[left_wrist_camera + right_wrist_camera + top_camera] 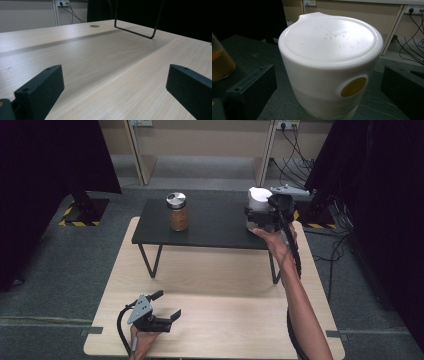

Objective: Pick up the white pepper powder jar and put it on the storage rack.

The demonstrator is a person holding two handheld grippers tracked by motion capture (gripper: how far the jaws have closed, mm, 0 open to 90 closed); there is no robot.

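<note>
My right gripper (261, 215) is up at the right end of the black shelf (210, 227), w/ the white tub (329, 67) sitting between my jaws. Jaws stand wide: in the right gripper view there's a clear gap on each side btw the black pads and the tub wall, so no grip on it. Tub is upright on the shelf, lid (328, 37) on, small tab at the lid's far edge, a round yellow spot (353, 87) low on its side twd my right jaw. Off past my left jaw, well apart from the tub, stands a jar (178, 211) w/ brown stuff inside and a silver cap, also upright on the shelf.

My left gripper (161, 316) is down near the front edge of the wood surface (105, 65), resting low over it. Its jaws are wide too, nothing btw them, just bare wood grain ahead. Beyond them, far side, one thin black leg (136, 31) of the shelf lands on the wood. The two grippers are well apart, the left near me, the right out at the shelf.
</note>
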